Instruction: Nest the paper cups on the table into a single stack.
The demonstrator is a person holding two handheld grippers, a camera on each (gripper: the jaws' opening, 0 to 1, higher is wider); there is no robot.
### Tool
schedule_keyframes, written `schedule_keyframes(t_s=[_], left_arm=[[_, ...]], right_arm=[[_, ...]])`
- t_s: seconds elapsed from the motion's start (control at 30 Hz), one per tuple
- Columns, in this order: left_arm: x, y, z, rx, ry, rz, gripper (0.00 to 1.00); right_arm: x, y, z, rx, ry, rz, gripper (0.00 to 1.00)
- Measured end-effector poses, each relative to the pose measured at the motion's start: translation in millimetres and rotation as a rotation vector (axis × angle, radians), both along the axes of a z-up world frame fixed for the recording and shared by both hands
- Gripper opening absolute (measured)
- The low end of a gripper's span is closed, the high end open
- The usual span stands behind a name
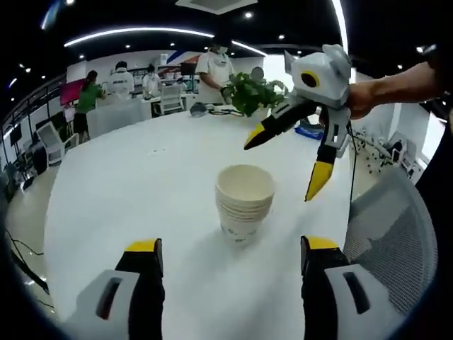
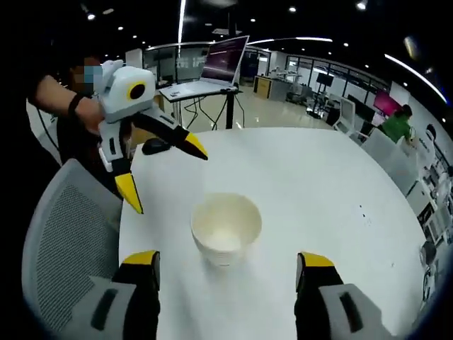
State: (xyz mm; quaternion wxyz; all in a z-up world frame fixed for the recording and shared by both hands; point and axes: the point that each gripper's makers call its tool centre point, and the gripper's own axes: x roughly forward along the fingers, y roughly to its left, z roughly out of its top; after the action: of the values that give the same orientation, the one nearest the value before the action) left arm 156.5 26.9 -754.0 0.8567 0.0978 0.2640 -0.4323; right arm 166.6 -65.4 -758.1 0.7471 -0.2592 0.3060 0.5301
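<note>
A stack of cream paper cups (image 1: 244, 204) stands upright on the round white table (image 1: 141, 184). From above, the same cup stack (image 2: 225, 228) shows an empty top cup. My left gripper (image 1: 232, 249) is open, jaws wide on either side in front of the stack, holding nothing. My right gripper (image 1: 283, 164) hovers open just above and to the right of the stack, held by a hand. In the right gripper view my right gripper (image 2: 228, 261) is open near the cups, and my left gripper (image 2: 164, 177) hangs open at the upper left of them.
A grey mesh chair (image 1: 396, 241) stands at the table's edge, also visible as the chair (image 2: 64, 248). A potted plant (image 1: 253, 92) sits at the far side. A laptop on a stand (image 2: 212, 71) is beyond the table. Several people stand at desks behind.
</note>
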Motion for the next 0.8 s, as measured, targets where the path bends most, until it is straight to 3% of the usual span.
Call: schedule_keyframes(t_s=[0.13, 0.27, 0.4, 0.5, 0.57, 0.8], left_arm=[[6.3, -14, -1.4, 0.058, -0.019, -0.101, 0.78], [14.1, -28, -6.9, 0.092, -0.021, -0.167, 0.74], [21.0, -34, -20.9, 0.153, -0.031, -0.236, 0.59], [25.1, -38, -32.1, 0.164, -0.015, -0.254, 0.4], [21.2, -42, -29.7, 0.155, 0.006, -0.274, 0.26], [38.0, -42, -32.9, 0.162, 0.007, -0.27, 0.25]], right_arm=[[-2, 7, -2.0, -0.008, -0.006, 0.043, 0.76], [1, 12, -18.7, -0.013, 0.015, 0.062, 0.73], [5, 11, -30.7, -0.029, 0.026, 0.068, 0.55], [5, 15, -30.8, -0.006, 0.041, 0.06, 0.38], [7, 15, -33.8, -0.012, 0.045, 0.048, 0.27], [21, 10, -33.6, -0.007, 0.049, 0.021, 0.24]])
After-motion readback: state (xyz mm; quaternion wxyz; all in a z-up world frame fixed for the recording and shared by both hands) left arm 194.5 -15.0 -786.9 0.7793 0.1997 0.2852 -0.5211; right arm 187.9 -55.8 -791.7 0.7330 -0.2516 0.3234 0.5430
